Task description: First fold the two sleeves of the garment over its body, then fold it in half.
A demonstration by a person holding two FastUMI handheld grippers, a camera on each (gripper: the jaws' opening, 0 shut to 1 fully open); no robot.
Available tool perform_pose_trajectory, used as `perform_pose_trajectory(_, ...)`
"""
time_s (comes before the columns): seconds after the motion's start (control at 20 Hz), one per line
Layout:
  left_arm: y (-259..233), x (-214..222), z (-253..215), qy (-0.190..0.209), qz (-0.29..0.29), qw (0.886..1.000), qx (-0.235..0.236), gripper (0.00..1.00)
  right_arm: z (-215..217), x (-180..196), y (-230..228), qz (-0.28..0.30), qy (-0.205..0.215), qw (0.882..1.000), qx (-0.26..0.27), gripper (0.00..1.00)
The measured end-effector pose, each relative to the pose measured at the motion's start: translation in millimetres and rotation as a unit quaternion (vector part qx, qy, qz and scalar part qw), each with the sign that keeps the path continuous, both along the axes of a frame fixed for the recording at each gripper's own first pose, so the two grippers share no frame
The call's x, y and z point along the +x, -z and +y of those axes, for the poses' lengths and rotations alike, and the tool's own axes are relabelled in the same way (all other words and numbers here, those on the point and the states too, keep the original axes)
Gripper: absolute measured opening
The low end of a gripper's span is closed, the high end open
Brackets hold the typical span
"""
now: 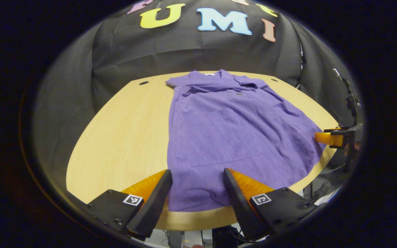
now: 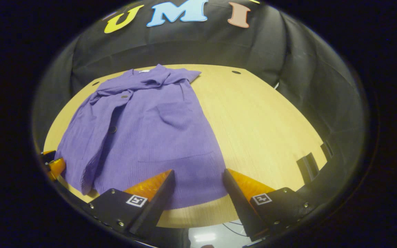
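A purple ribbed knit garment (image 1: pixel 229 134) lies flat on the wooden table (image 1: pixel 122 137), collar at the far end, hem toward me. Both sleeves lie folded in over its body near the collar. My left gripper (image 1: pixel 197 189) hangs open over the hem's near left corner, fingers apart with cloth showing between them, touching nothing. In the right gripper view the same garment (image 2: pixel 150 134) covers the left half of the table (image 2: pixel 264 131). My right gripper (image 2: pixel 198 191) stands open above the hem's right corner. The right gripper's fingers (image 1: pixel 329 138) also appear far off at the hem's right edge.
The black cloth wall (image 1: pixel 198 51) closes the back and sides of the booth. The table's near edge (image 1: pixel 198 220) runs just beyond my fingers, with floor and cables below. Small round holes (image 1: pixel 143 83) mark the table's far corners. Bare tabletop lies to the garment's left and right.
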State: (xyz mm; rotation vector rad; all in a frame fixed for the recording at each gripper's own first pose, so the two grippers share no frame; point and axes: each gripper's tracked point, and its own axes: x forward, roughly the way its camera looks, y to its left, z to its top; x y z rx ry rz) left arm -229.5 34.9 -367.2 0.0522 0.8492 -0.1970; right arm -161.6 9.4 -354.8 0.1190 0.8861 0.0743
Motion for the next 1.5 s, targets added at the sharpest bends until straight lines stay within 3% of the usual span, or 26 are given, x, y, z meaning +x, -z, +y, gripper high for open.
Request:
perform_pose_trajectory(0.1, 0, 2, -5, 0.007, -0.005, 1.000, -0.004, 0.98, 2, -1, 0, 0.001, 0.002, 1.000, 0.005, 0.96)
perform_pose_trajectory(0.2, 1, 4, -15, 0.018, -0.013, 1.000, -0.013, 0.75, 13, 1, -1, -0.001, -0.019, 1.000, 0.006, 0.93)
perform_pose_trajectory(0.3, 3, 6, -23, 0.032, -0.015, 0.999, -0.021, 0.56, 21, 3, -2, -0.003, -0.024, 1.000, 0.004, 0.73)
perform_pose_trajectory(0.4, 1, 9, -25, 0.033, -0.009, 0.999, -0.032, 0.31, 26, 5, -3, 0.005, -0.015, 1.000, 0.002, 0.27)
perform_pose_trajectory(0.45, 2, 12, -24, 0.030, -0.006, 0.999, -0.035, 0.28, 26, 8, -7, 0.009, -0.021, 1.000, 0.000, 0.27)
perform_pose_trajectory(0.5, 1, 13, -24, 0.019, 0.000, 0.999, -0.046, 0.20, 29, 13, 1, 0.013, -0.002, 1.000, 0.009, 0.27)
perform_pose_trajectory(0.55, 1, 14, -23, 0.020, 0.010, 0.998, -0.051, 0.12, 29, 13, -5, 0.016, -0.003, 1.000, 0.018, 0.06)
perform_pose_trajectory(0.9, -23, 21, -24, 0.010, 0.028, 0.992, -0.119, 0.07, 24, 20, -38, -0.010, -0.002, 0.999, 0.045, 0.05)
perform_pose_trajectory(1.15, -68, 44, -33, -0.020, 0.014, 0.981, -0.192, 0.07, 35, 39, -92, -0.045, 0.009, 0.991, 0.126, 0.04)
perform_pose_trajectory(1.2, -76, 51, -32, -0.026, 0.009, 0.979, -0.200, 0.07, 34, 45, -102, -0.051, 0.009, 0.989, 0.138, 0.07)
perform_pose_trajectory(1.5, -121, 102, -42, -0.035, -0.026, 0.977, -0.210, 0.07, 35, 94, -148, -0.087, -0.012, 0.983, 0.164, 0.04)
